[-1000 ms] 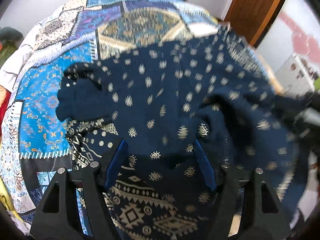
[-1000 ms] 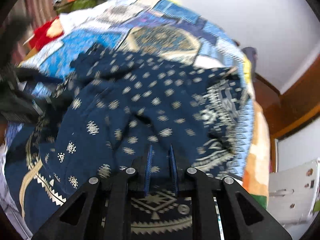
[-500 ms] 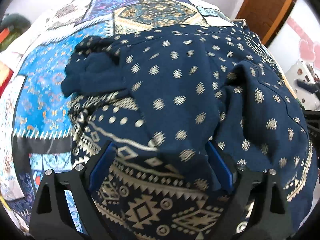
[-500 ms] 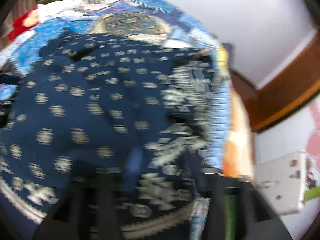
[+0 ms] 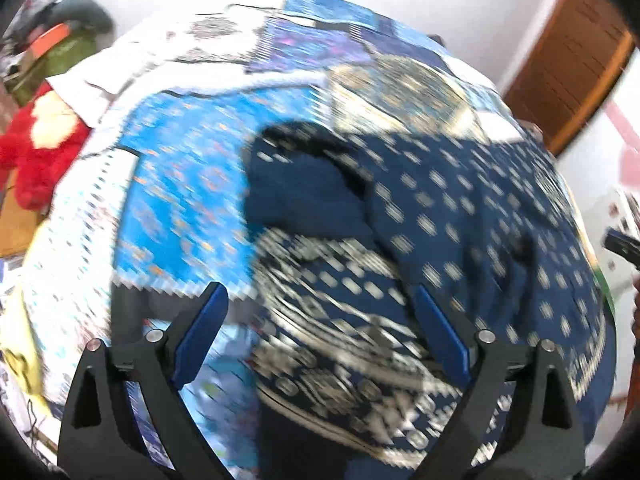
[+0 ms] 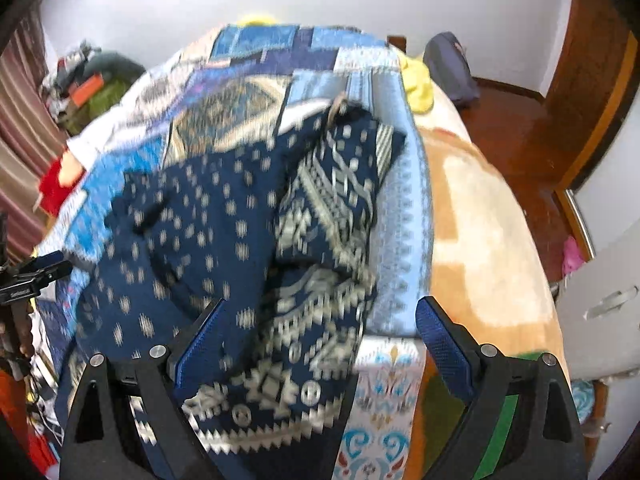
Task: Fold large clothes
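A large navy garment with pale dots and a patterned border lies bunched on the blue patchwork bedspread. My left gripper hovers over its left border, jaws wide and still opening; cloth lies below the gap and no pad touches it. In the right wrist view the garment lies with a patterned fold on its right side, on the bedspread. My right gripper hangs above the garment's near right edge, jaws also opening, holding nothing. Both views are blurred by motion.
A red soft toy and a green bag sit left of the bed. A wooden door stands at the back right. An orange and cream blanket covers the bed's right side, beside a white cabinet.
Both grippers let go of the navy cloth and opened wide. The left one swung left toward the bedspread, the right one swung right toward the bed's edge. The garment now rests on the bed.
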### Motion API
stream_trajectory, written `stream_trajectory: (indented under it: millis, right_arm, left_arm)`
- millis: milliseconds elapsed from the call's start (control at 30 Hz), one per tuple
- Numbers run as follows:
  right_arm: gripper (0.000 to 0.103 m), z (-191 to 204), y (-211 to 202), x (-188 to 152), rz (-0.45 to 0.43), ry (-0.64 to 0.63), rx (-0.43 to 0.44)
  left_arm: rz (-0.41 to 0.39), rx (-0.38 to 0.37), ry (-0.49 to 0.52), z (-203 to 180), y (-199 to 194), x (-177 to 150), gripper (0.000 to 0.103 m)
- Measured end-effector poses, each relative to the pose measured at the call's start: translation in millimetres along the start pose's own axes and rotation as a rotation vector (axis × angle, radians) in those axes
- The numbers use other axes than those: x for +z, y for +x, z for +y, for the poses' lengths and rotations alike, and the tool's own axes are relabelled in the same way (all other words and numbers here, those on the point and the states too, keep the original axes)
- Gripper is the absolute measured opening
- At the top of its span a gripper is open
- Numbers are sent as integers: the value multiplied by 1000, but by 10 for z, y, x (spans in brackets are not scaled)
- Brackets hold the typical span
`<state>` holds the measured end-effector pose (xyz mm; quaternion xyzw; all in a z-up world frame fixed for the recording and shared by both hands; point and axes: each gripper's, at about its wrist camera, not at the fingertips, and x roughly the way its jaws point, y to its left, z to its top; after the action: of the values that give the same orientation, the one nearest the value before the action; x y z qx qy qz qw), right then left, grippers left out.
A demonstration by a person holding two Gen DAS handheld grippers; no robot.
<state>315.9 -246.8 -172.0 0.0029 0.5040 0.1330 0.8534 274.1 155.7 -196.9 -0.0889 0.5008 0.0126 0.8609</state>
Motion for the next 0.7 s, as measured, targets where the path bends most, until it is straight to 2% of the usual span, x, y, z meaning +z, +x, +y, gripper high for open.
stream_trajectory:
  millis: [167,267,433,500,567,667,700]
  right_arm:
    - [93,-147,182,367,-26,43,25]
    - [93,-280,467,580,7,75,39]
    - [93,-497,963,891,65,145,86]
    - [93,-553,1093,1011,50,171,104]
    - [92,-579,1166,1147,4,176,101]
    - [81,-614,1302,1287,-14,184,100]
    - [75,-608,1333,1316,-17,181,92]
  left_arm:
    - [51,3,-144,458,424,355,95]
    - [107,-12,-222,677,807,502,95]
    - [150,-113,-320,866,1333,667,92]
    - [155,-160,-323,864,1472,730,89]
    - [123,-180,-304,811,1531,804,88]
    - [105,-190,-284,708,1620,898,80]
    - [101,-194,-271,665,1635,922,65]
